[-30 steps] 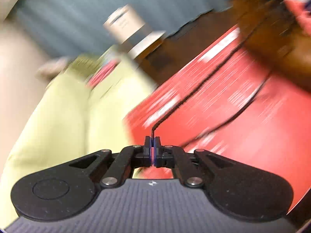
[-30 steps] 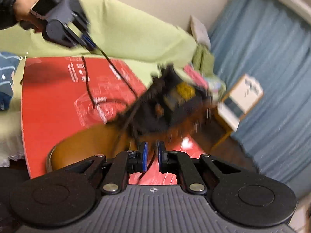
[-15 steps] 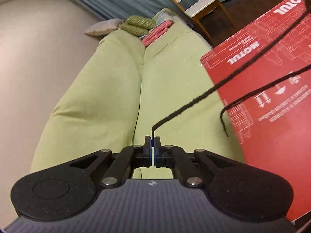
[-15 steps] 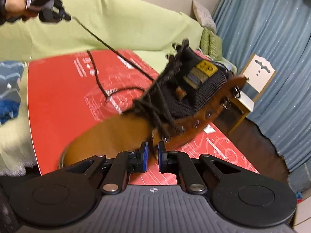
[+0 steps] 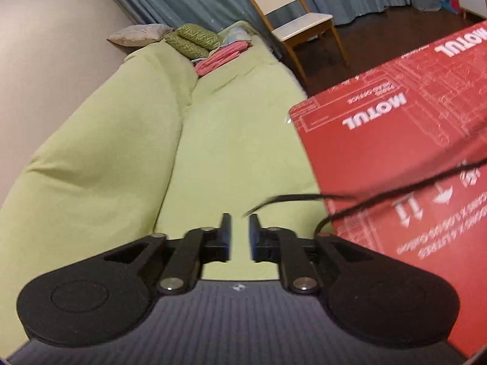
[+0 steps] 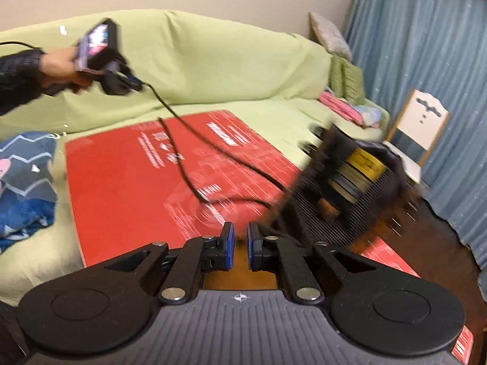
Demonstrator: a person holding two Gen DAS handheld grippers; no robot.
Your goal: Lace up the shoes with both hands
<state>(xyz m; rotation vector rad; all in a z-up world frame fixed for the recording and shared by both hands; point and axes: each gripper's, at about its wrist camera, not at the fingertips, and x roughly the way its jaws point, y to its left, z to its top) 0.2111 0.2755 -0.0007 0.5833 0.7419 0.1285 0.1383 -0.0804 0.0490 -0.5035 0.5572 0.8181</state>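
A brown boot (image 6: 350, 188) with a yellow tongue label lies blurred on the red board (image 6: 137, 182), just right of my right gripper (image 6: 240, 237). That gripper's jaws are opening, a narrow gap shows, and I see nothing pinched between the pads. A black lace (image 6: 213, 143) runs from the boot up to my left gripper (image 6: 137, 83), which a hand holds over the sofa. In the left wrist view my left gripper (image 5: 239, 225) is opening. The loose lace (image 5: 380, 196) ends just off its right fingertip, not between the pads.
A light green sofa (image 5: 121, 152) lies under and behind the red board (image 5: 395, 152). Cushions (image 5: 194, 39) are stacked at its far end, near a wooden chair (image 5: 289, 21) and blue curtains. A blue patterned cloth (image 6: 24, 182) lies left of the board.
My left gripper's jaws, shut on the lace tip before, have parted and the tip has slipped out to the right. The boot has swung right in the right wrist view and blurred.
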